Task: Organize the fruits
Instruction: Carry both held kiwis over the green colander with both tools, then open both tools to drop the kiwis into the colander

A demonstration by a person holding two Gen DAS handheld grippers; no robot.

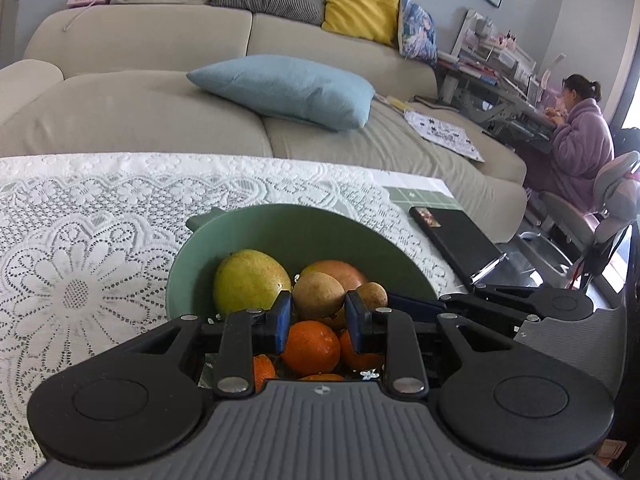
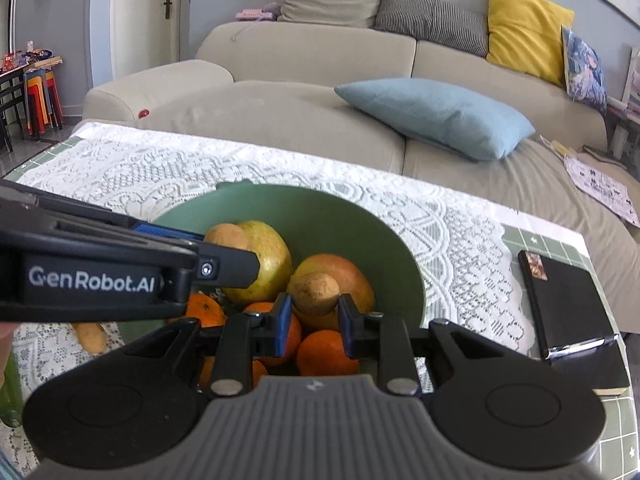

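Counter (image 2: pixel 460 232) covered by white lace cloth (image 1: pixel 80 240), with green tiled surface exposed at its right end; beige sofa (image 1: pixel 160 112) runs just beyond its far edge. Lace to the left of the bowl lies bare and offers the widest open room; on the right, a black case (image 2: pixel 568 304) rests near the counter's right edge.

Green bowl (image 1: pixel 304 232) stands on the lace near the middle of the counter. Contents, largest first: 1 yellow-green fruit (image 1: pixel 248 280) at left, 1 orange-pink fruit (image 2: pixel 344 268) at right, several oranges (image 1: pixel 312 344) at the near side.

Left gripper (image 1: pixel 318 312), fingers (image 1: pixel 283 320) clenched on a small brown fruit (image 1: pixel 318 294), held over the bowl above the oranges. Right gripper (image 2: pixel 314 314), fingers (image 2: pixel 286 320) likewise clenched on a second small brown fruit (image 2: pixel 314 290), also over the bowl, to the right of the first. In the right wrist view the left gripper crosses from the left edge, its body bearing white lettering "GenRobot.AI" (image 2: pixel 92 280).

1 further small brown fruit (image 2: pixel 92 336) lies on the lace outside the bowl, at its left, partly hidden beneath the left gripper.
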